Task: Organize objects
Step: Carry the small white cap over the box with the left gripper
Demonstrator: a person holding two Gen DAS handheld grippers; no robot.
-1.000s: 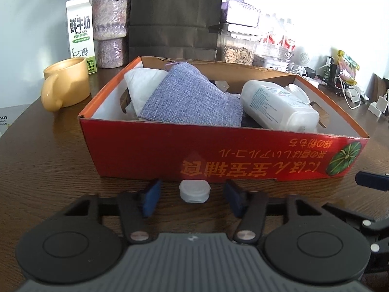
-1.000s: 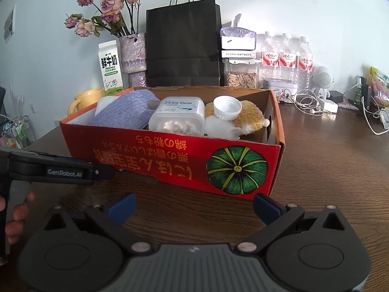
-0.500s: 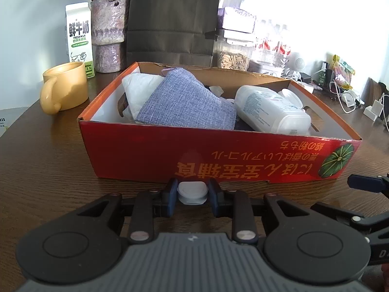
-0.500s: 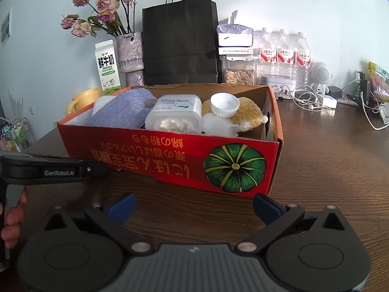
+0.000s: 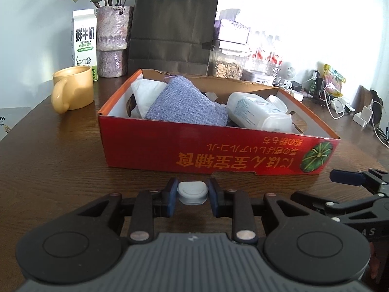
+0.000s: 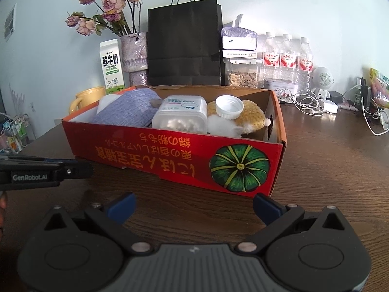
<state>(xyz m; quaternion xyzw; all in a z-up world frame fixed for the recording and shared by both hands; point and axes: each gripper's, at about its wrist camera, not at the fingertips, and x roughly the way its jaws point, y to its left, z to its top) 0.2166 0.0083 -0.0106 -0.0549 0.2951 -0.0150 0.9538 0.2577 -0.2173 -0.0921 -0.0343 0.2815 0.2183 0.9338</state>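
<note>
A small white cap [image 5: 192, 192] sits between the blue pads of my left gripper [image 5: 192, 193], which is shut on it just in front of the red cardboard box [image 5: 170, 146]. Inside the box lie a blue-grey cloth pouch [image 5: 187, 104], a white pad, a clear plastic jar [image 5: 257, 114], a white lid [image 6: 229, 105] and a yellow plush toy [image 6: 250, 116]. My right gripper [image 6: 193, 205] stands open over bare wood before the box's [image 6: 170, 155] pumpkin corner, nothing between its fingers. The left gripper's body [image 6: 43, 174] shows at the left edge of the right wrist view.
A yellow mug [image 5: 73, 92], a milk carton [image 5: 83, 39] and a vase of dried flowers [image 5: 111, 41] stand back left. Behind the box are a black paper bag [image 5: 172, 26], a jar of seeds, water bottles [image 6: 287, 56] and cables [image 6: 308, 102] at the right.
My left gripper closed on the white cap, then drew back from the box with the cap in its pads. The right gripper stayed put and open.
</note>
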